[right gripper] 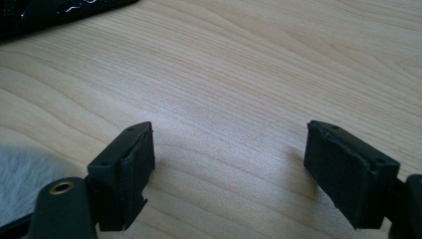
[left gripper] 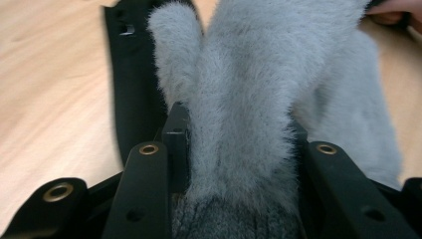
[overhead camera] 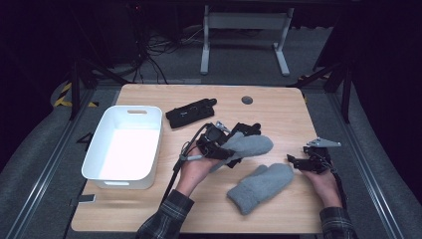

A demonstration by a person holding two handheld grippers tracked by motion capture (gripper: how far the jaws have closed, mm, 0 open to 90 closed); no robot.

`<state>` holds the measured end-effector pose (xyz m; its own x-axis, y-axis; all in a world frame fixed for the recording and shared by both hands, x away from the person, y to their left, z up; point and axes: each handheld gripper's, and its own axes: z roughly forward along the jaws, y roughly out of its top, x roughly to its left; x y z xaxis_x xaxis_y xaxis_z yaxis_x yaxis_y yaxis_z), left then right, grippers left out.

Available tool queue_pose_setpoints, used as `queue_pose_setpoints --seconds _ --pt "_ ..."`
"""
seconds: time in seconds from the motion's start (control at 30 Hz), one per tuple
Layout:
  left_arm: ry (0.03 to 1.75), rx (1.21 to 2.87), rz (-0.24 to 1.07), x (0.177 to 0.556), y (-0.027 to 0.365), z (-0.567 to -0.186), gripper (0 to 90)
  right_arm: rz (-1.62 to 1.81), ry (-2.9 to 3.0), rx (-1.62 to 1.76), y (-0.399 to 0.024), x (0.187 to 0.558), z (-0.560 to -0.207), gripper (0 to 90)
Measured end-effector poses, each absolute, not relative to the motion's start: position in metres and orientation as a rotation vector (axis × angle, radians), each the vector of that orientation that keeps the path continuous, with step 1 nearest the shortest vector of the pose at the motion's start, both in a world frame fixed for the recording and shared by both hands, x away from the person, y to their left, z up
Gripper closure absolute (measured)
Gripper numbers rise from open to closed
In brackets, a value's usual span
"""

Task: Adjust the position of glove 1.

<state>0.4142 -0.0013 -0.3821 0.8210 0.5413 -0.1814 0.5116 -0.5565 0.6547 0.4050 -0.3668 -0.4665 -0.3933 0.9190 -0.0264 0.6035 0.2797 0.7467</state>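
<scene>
High view has the person's left hand (overhead camera: 191, 169) raised over the middle of the wooden table (overhead camera: 278, 112), its left gripper (overhead camera: 219, 144) clamping a grey fuzzy mitten (overhead camera: 249, 146) by the cuff end, off the wood, while the right gripper (overhead camera: 298, 162) rests low near the table's right edge with jaws spread wide on nothing. A second grey mitten (overhead camera: 261, 186) lies flat between the two hands, just beside the right jaws. A white bin (overhead camera: 94, 154) sits at the left, a black pouch (overhead camera: 191, 112) behind, and dark grey floor surrounds the table.
</scene>
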Motion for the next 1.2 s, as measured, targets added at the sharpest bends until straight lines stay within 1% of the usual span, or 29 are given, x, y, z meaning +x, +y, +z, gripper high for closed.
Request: queue_pose_setpoints --seconds 0.4,0.63,0.73,0.83,0.93,0.97,1.07,1.2 --pt "0.736 2.285 0.007 0.376 -0.043 -0.388 62.2 0.92 2.097 1.366 -0.367 0.405 -0.466 20.5" --pt "0.727 2.32 0.002 0.367 -0.062 -0.398 61.8 0.92 2.096 1.366 -0.367 0.405 -0.466 20.6" --pt "0.719 2.337 -0.012 0.365 -0.068 -0.404 59.6 0.921 2.097 1.365 -0.367 0.405 -0.466 20.6" --pt "0.717 2.356 -0.016 0.365 -0.072 -0.41 52.1 0.921 2.098 1.364 -0.367 0.405 -0.466 20.6" --pt "0.705 2.363 -0.038 0.366 -0.072 -0.412 38.3 0.922 2.099 1.363 -0.367 0.405 -0.467 20.6" --pt "0.703 2.361 -0.04 0.366 -0.072 -0.412 34.9 0.922 2.099 1.363 -0.367 0.405 -0.466 20.6" --pt "0.673 2.364 -0.049 0.366 -0.07 -0.411 27.7 0.922 2.1 1.362 -0.367 0.405 -0.467 20.6" --pt "0.629 2.352 -0.045 0.366 -0.064 -0.405 22.0 0.922 2.099 1.362 -0.367 0.405 -0.467 20.6"
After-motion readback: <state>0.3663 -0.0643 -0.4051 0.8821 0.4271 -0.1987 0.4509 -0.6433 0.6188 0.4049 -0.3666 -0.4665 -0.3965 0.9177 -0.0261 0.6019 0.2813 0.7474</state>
